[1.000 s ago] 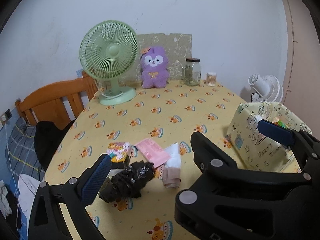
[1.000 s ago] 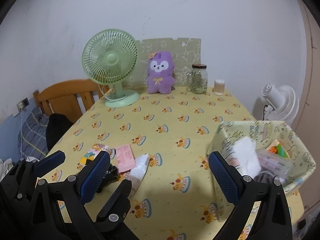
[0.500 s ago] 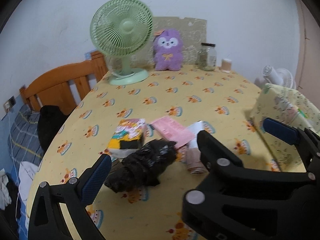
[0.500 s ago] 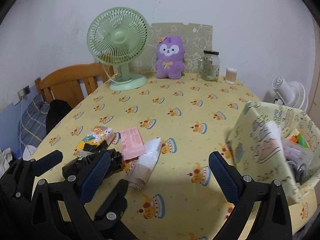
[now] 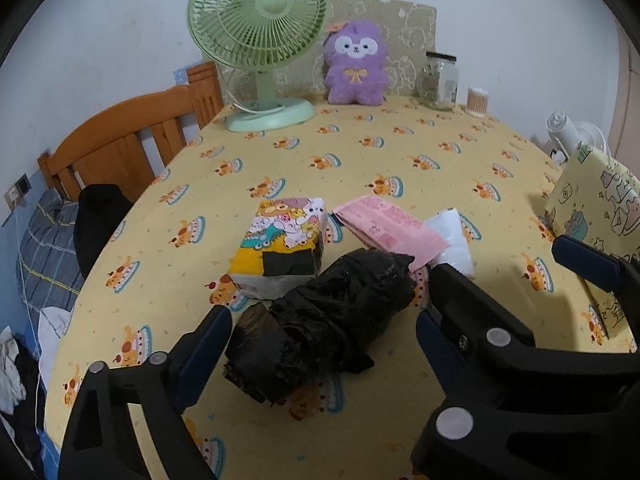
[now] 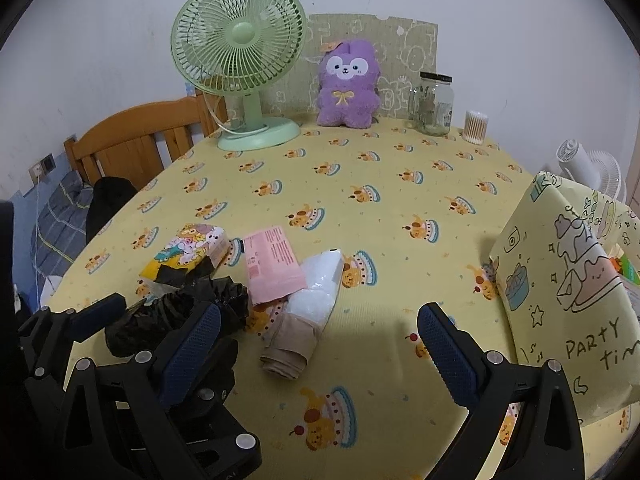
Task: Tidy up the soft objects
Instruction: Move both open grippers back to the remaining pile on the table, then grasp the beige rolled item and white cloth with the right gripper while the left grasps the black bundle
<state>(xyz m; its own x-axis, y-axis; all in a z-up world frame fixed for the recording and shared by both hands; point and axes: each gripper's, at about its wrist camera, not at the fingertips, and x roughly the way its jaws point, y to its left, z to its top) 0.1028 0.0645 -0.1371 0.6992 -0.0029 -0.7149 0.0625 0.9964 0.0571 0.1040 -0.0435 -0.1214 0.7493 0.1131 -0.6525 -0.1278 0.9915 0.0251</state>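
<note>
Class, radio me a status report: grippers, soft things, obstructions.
Left gripper closing around black bag, not yet gripping. Right gripper open, empty. Nothing blocking.

Crumpled black bag (image 5: pixel 320 320) lying beside cartoon tissue pack (image 5: pixel 282 240)

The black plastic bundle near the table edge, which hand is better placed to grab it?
Left. The left gripper has its closing jaws straddling the black bundle; the right gripper faces the beige roll.

Round table under a yellow cake-print cloth (image 6: pixel 400 216) has a green desk fan (image 6: pixel 240 64), purple plush toy (image 6: pixel 348 84), glass jar (image 6: pixel 434 104), crumpled black plastic bag (image 5: pixel 320 316), cartoon-print tissue pack (image 5: pixel 280 240), pink flat packet (image 5: pixel 388 228) and yellow printed fabric bin (image 6: pixel 568 288) sitting on it.
</note>
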